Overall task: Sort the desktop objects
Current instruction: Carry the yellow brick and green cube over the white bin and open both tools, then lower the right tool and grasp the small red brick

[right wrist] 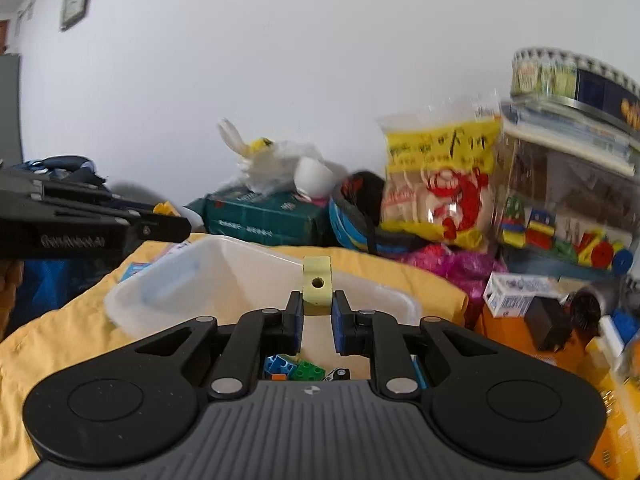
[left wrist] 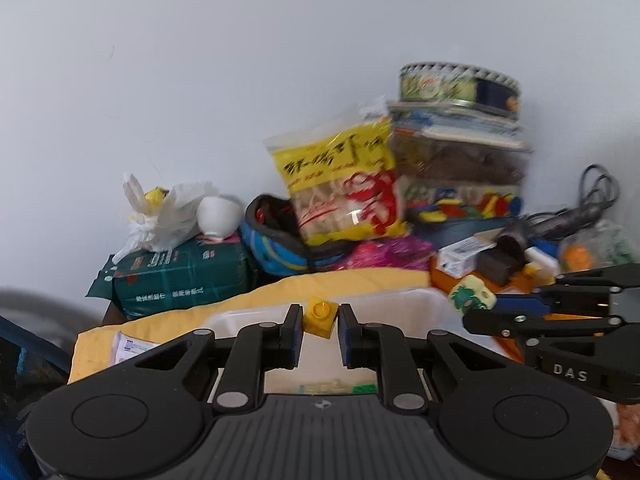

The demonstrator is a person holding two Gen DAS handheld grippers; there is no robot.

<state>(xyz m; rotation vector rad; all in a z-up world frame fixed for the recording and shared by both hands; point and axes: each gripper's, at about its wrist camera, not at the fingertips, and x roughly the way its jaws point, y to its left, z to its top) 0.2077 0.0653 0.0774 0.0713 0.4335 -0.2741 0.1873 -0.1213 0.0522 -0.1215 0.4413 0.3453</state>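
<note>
Left gripper (left wrist: 319, 318) pinching yellow brick (left wrist: 318, 316), right gripper (right wrist: 317, 306) pinching pale block (right wrist: 317, 286), both above white bin (right wrist: 240, 264). Likely light, stiff, slick plastic; grip flat sides.

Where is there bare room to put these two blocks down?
Bare yellow cloth lies left of the white bin, and the bin itself has open floor beside the bricks. The back and right are crowded: green pack, snack bag, boxes.
</note>
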